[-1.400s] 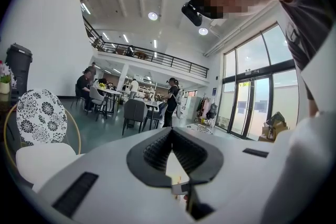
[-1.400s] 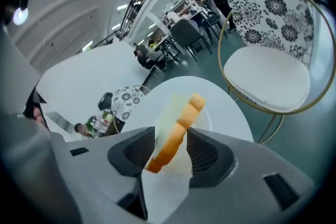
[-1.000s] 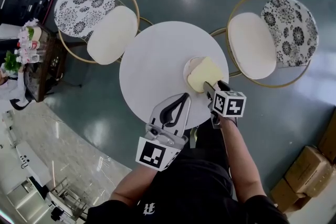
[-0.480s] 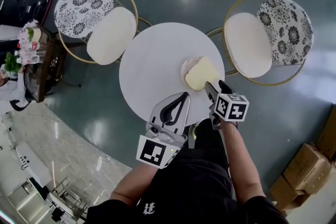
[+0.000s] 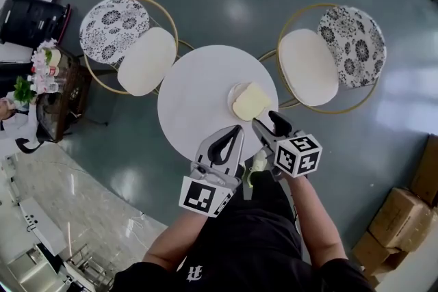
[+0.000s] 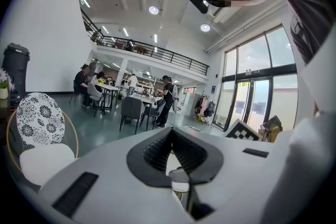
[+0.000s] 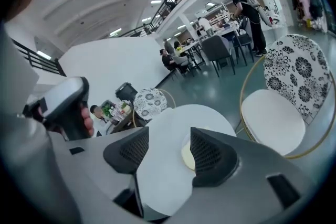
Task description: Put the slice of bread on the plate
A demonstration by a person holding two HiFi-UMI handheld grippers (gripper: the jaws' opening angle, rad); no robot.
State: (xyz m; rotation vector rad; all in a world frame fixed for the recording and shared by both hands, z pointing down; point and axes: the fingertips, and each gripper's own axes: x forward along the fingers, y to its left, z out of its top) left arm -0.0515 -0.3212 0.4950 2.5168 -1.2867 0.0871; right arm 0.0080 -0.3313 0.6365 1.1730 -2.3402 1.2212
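Note:
A pale yellow slice of bread [image 5: 251, 101] lies on a small white plate [image 5: 235, 88] at the right side of the round white table [image 5: 195, 99]. My right gripper [image 5: 265, 121] is open and empty, hovering at the table's near right edge, a short way back from the bread. In the right gripper view the bread [image 7: 186, 157] shows between the spread jaws of the right gripper [image 7: 168, 150], beyond their tips. My left gripper [image 5: 234, 132] is shut on nothing over the table's near edge. In its own view the left gripper [image 6: 171, 131] has its tips together.
Two gold-framed chairs with white cushions flank the table, one at the left [image 5: 140, 55] and one at the right [image 5: 311, 68]. A dark side table with bottles and flowers [image 5: 51, 78] and a black bin [image 5: 31, 10] stand far left. Cardboard boxes [image 5: 404, 236] sit at the lower right.
My right gripper has drawn back from the bread toward the person, leaving the slice on the plate. The head view has lifted, so the table looks smaller. The left gripper has barely moved.

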